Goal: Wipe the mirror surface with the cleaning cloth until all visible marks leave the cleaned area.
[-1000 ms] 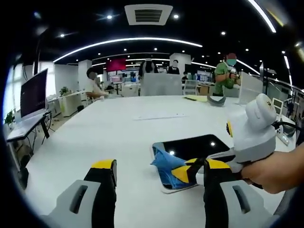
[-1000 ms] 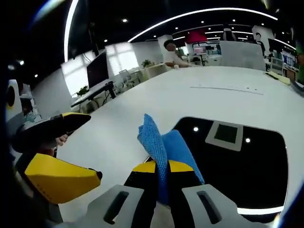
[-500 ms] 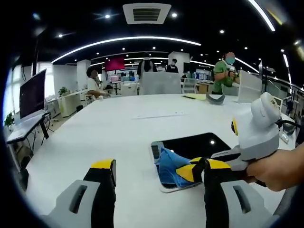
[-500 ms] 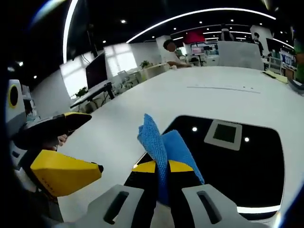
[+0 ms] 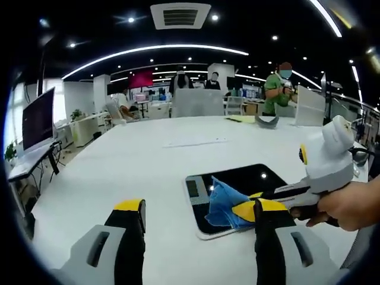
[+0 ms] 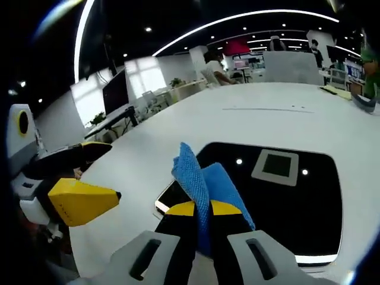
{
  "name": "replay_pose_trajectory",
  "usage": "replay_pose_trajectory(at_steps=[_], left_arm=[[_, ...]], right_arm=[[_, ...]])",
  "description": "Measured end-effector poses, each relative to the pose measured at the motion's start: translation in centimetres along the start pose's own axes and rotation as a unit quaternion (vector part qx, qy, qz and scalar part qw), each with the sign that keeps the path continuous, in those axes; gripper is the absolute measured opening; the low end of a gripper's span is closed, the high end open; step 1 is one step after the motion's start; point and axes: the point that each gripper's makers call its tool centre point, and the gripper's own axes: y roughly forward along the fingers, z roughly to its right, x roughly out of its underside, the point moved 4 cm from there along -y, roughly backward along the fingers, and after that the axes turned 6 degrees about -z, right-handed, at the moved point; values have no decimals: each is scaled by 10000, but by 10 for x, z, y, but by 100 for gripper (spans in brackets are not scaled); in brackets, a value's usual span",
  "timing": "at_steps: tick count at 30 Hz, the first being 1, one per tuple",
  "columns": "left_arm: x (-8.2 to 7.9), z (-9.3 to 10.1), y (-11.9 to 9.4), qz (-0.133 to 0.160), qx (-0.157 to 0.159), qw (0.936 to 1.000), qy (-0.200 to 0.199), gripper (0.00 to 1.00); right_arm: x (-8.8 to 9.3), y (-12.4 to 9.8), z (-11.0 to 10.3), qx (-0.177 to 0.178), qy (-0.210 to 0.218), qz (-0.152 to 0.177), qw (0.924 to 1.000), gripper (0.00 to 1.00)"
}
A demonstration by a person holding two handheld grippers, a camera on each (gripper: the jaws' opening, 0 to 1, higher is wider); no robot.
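Right gripper view: right tongs pinch blue waffle-weave cloth over glossy rectangular mirror; left tongs agape.

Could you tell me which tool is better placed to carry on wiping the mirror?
The right tool, probably: it is shut on the blue cloth, which lies at the near edge of the mirror on the white table. The left tool is open, holds nothing and hangs off to the side of the mirror.

Both views look low across the table – sharing the mirror up close.
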Motion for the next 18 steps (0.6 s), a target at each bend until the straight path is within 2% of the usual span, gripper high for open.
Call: replay_pose_trajectory(at_steps=[5,18], left_arm=[[1,1,0,-19,23,10000,15,75],[2,4,1,-68,114,9999,38,75]], right_arm=[[2,-2,7,47,59,53,10000,3],[2,1,8,42,46,58,10000,3]])
